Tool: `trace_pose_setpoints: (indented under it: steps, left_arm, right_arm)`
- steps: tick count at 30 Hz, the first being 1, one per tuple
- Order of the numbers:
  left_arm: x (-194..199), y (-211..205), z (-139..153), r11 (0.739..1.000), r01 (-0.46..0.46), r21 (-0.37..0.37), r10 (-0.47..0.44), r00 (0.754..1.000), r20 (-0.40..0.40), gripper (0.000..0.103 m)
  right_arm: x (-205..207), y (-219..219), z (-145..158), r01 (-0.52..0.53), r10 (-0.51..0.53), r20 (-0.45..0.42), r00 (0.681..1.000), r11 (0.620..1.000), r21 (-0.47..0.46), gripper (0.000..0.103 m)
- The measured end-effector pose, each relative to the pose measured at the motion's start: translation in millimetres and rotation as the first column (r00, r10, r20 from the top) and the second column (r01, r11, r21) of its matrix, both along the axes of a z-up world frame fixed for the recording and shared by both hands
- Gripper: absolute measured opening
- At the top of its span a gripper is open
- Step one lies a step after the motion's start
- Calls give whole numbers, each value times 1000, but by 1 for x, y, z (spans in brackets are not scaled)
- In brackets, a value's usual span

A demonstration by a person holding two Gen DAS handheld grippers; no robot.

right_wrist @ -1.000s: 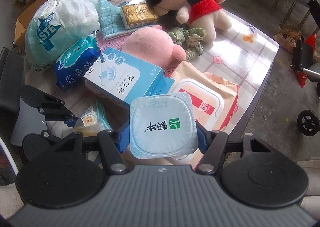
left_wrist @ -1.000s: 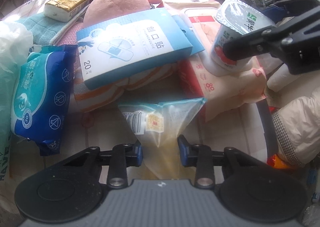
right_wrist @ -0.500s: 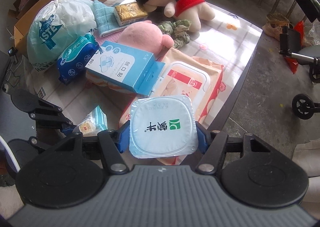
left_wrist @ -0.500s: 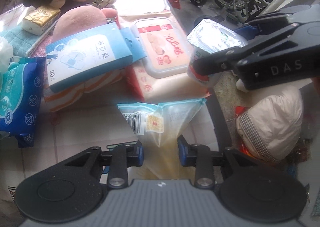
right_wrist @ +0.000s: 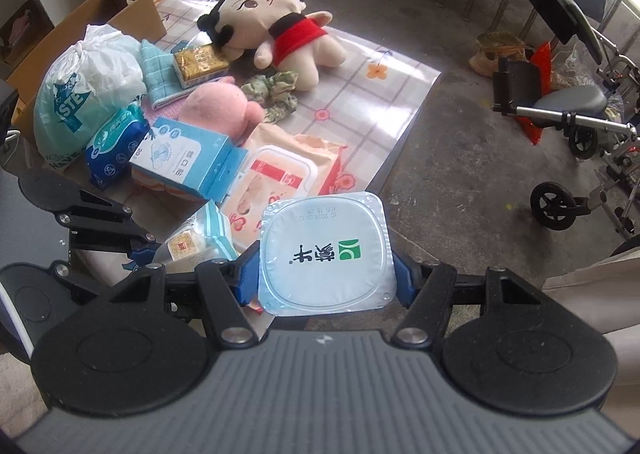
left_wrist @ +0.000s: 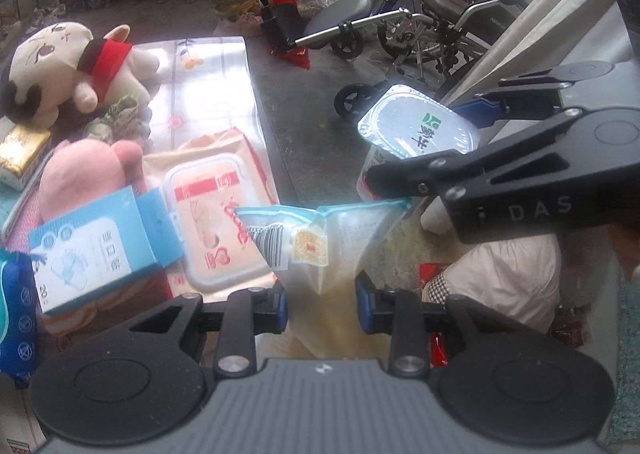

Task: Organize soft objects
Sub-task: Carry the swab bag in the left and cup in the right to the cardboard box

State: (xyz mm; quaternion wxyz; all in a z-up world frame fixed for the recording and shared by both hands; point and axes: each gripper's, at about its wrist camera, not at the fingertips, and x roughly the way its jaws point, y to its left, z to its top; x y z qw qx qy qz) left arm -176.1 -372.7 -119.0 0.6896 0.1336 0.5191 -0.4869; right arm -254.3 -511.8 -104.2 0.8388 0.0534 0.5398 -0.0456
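My right gripper (right_wrist: 326, 274) pinches a yogurt cup (right_wrist: 325, 254), its blue pads pressed against both sides just under the foil lid, which fills the centre of the right wrist view and faces the camera. In the left wrist view the same cup sits at upper right, clamped in the black fingers and tilted. My left gripper (left_wrist: 321, 306) holds a clear plastic pouch (left_wrist: 320, 250) with a blue top edge and a barcode label; the pouch rises from between my blue pads at lower centre of the frame, its body bulging between them, and its top right corner reaches up just below the cup. Whether the pads actually bite the pouch or only flank it I cannot tell for sure, though it hangs in the air between them. Behind, at the left of the frame, lie a pink-lidded wet wipes pack (left_wrist: 214, 221), a light blue plaster box (left_wrist: 94, 250), a pink plush (left_wrist: 82, 177) and a red-bibbed doll (left_wrist: 64, 65) on the table (left_wrist: 212, 65).
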Motion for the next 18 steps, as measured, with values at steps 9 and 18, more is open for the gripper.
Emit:
trace_pose_setpoints:
  steps: [9, 18]
  left_arm:
    - [41, -18, 17, 996, -75, -50, 79, 995, 69, 32]
    - [112, 16, 25, 983, -174, -57, 179, 978, 103, 33]
  right_arm:
    - [32, -39, 30, -2, 7, 68, 998, 998, -61, 62]
    - [105, -30, 45, -58, 68, 127, 990, 995, -81, 62]
